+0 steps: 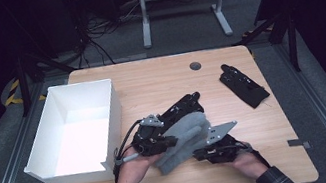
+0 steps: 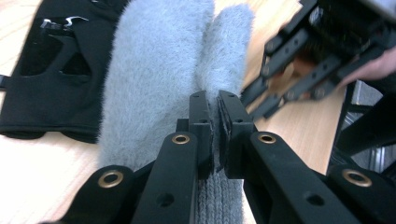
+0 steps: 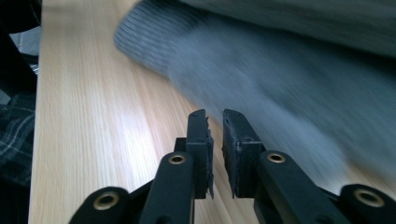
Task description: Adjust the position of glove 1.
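While counted | grey mitten [image 1: 184,141]: one (fuzzy) | black gloves [image 1: 243,85]: two | white box [image 1: 99,88]: one

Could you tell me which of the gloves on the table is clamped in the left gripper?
The fuzzy grey glove, pinched in the left gripper; the black glove lies apart, untouched.

The table [image 1: 159,79] has lots of bare wood at the back, in the middle. A big white box [image 1: 81,131] with tall walls blocks the left side. A black glove [image 1: 243,85] lies at the right, with open wood around it. Near the front, a grey mitten [image 1: 182,141] and another black glove [image 1: 182,108] crowd the middle. The front right corner is free.
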A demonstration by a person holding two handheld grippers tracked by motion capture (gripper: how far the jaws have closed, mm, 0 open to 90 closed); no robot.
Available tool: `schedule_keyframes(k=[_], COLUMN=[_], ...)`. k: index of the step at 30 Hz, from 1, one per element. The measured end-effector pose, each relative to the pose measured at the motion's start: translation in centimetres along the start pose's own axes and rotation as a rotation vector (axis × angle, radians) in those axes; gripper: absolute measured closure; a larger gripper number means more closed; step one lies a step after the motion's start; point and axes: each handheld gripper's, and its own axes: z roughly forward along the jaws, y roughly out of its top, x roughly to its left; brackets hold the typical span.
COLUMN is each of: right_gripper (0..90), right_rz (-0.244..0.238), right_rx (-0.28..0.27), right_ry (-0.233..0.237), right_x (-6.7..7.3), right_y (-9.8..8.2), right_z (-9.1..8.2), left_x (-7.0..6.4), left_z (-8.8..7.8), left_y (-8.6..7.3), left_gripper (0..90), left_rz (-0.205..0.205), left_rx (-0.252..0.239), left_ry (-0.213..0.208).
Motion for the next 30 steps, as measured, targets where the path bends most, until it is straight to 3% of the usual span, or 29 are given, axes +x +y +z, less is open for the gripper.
schedule_keyframes(k=[8,13,16,22,23,27,30], right_gripper=[79.1,78.4,78.4,71.5,71.5,56.1,46.2], right_rz=[0.053,0.07,0.067,0.068,0.068,0.084,0.102], right_rx=[-0.019,-0.008,-0.007,-0.004,-0.004,0.002,0.007], right_ry=[-0.08,-0.094,-0.096,-0.118,-0.118,-0.162,-0.2], right_x=[-1.7,-2.2,-2.2,-2.4,-2.4,-2.7,-3.1], right_y=[-2.1,-2.6,-2.5,-2.7,-2.7,-3.2,-3.8], right_z=[-3.1,-3.3,-3.2,-3.6,-3.6,-4.0,-4.4], left_x=[-0.7,-0.7,-0.7,0.0,0.2,1.2,2.0], left_z=[0.4,0.3,0.2,0.3,0.3,0.5,1.0], left_y=[-0.3,-0.2,0.0,0.4,0.5,1.2,1.7], left_gripper=[86.4,79.0,75.2,54.8,54.8,42.8,34.9], left_rz=[0.032,0.038,0.044,0.042,0.044,0.07,0.1], left_rx=[0.042,0.016,0.002,-0.011,-0.018,-0.024,0.006], left_ry=[-0.015,-0.074,-0.049,0.0,0.01,0.041,0.046])
